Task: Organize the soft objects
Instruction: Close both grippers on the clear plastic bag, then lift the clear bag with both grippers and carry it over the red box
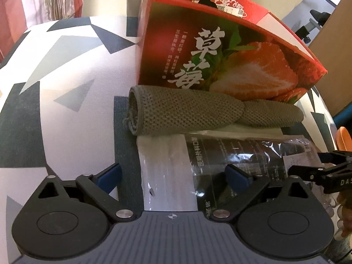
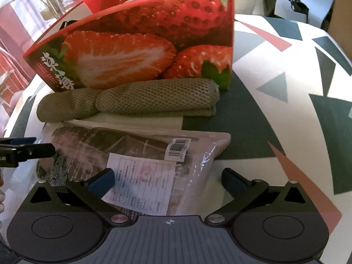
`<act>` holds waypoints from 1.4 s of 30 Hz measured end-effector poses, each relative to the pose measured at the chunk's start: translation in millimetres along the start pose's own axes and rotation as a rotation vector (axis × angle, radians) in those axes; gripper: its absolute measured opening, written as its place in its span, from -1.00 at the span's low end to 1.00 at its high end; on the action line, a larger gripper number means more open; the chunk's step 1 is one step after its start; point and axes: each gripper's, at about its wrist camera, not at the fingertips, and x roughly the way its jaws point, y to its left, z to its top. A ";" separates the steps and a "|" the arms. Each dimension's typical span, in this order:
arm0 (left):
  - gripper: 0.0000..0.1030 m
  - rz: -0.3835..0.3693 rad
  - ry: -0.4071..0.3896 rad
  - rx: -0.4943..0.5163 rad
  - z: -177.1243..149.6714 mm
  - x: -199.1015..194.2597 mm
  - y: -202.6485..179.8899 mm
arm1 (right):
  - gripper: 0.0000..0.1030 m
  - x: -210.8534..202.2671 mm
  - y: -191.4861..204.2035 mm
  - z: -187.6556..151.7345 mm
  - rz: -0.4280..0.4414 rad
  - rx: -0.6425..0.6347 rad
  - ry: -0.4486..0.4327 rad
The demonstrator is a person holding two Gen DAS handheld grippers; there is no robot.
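Patterned table: plastic packet between both fingers' tips, untouched; rolled cloth beyond, against strawberry box. Left fingers, right fingers wide, empty.

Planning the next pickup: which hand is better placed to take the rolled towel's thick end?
Probably left. The left tool is open, and the rolled towel shows its thick end on that side. The right tool faces the plastic packet.

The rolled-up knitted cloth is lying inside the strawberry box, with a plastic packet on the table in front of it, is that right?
Not quite. The rolled-up knitted cloth lies on the table outside the strawberry box, along the foot of its front wall, as the right wrist view shows. The plastic packet does lie in front of it.
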 end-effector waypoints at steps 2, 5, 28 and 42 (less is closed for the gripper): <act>0.64 -0.022 -0.009 0.001 1.5 -0.4 -0.6 | 0.99 1.4 1.2 1.8 0.002 -0.008 0.000; 0.44 -0.058 -0.009 -0.002 1.2 -2.1 -3.4 | 0.99 1.3 0.3 2.8 0.005 0.001 -0.003; 0.05 -0.239 -0.155 0.018 -16.9 -89.3 -1.4 | -0.24 -101.1 0.5 20.3 0.144 -0.378 -0.203; -0.04 -0.203 -0.441 0.013 56.6 -146.2 -30.4 | -0.40 -163.7 25.4 67.8 -0.016 -0.605 -0.525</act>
